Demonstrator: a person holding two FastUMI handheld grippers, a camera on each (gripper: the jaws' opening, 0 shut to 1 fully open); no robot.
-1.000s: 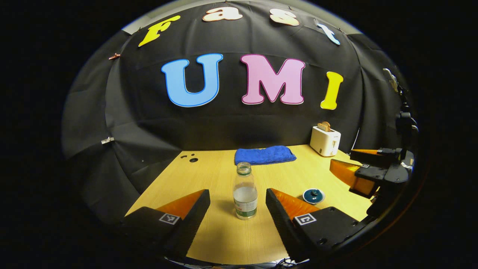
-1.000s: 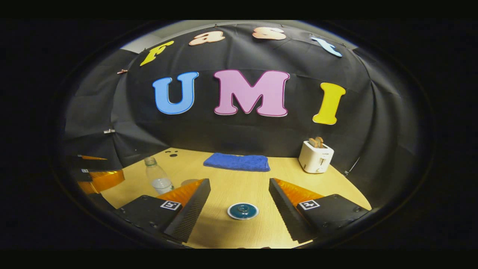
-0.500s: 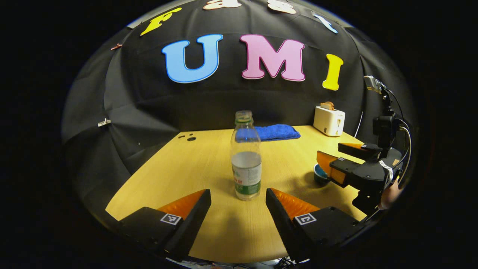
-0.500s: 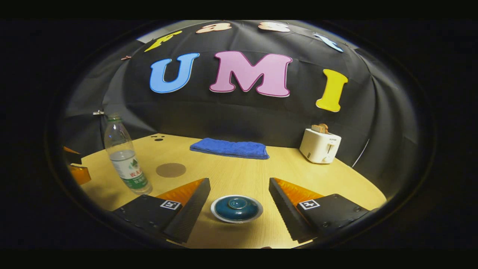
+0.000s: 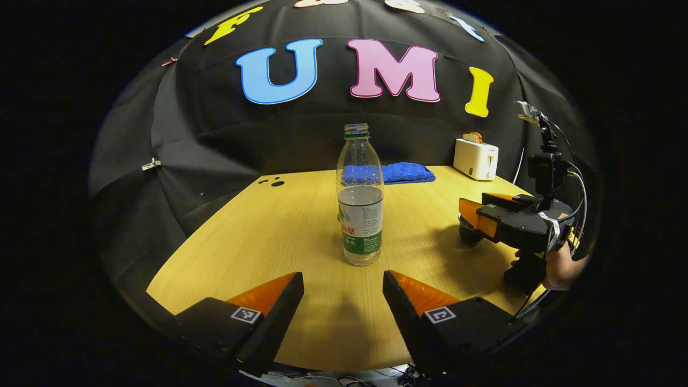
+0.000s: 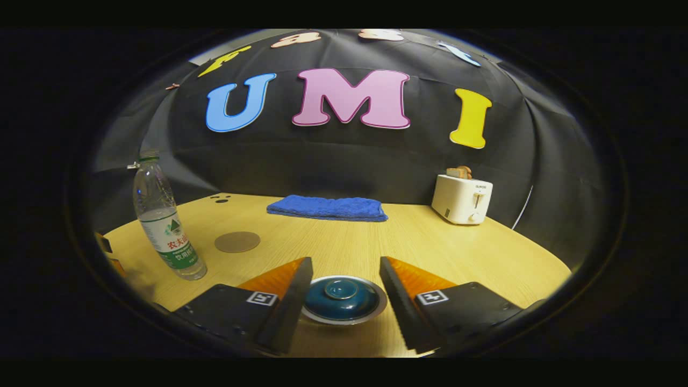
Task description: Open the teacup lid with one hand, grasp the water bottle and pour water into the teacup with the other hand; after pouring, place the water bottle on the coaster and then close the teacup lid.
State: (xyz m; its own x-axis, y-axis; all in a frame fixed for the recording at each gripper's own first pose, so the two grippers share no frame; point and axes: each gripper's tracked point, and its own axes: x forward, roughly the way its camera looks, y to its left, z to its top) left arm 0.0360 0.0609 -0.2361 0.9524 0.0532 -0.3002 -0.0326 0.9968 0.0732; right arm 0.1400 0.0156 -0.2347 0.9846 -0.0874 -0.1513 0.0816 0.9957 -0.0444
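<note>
Two containers before you, operator.
Table: your light wooden table (image 5: 258, 236) carries everything.
Bottle: the clear plastic water bottle with green label (image 5: 360, 201) stands upright, uncapped, roughly half full, ahead of your left gripper (image 5: 343, 287), whose jaws gape wide, holding nothing.
Teacup: the dark teal lidded teacup (image 6: 341, 297) sits between your right gripper (image 6: 344, 287) fingers; contact unclear, lid on.
Coaster: the round brown coaster (image 6: 237, 241) lies bare near the bottle.

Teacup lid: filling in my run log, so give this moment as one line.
right gripper open, straddling teacup lid | lid on | left gripper open, facing water bottle | coaster bare
</note>
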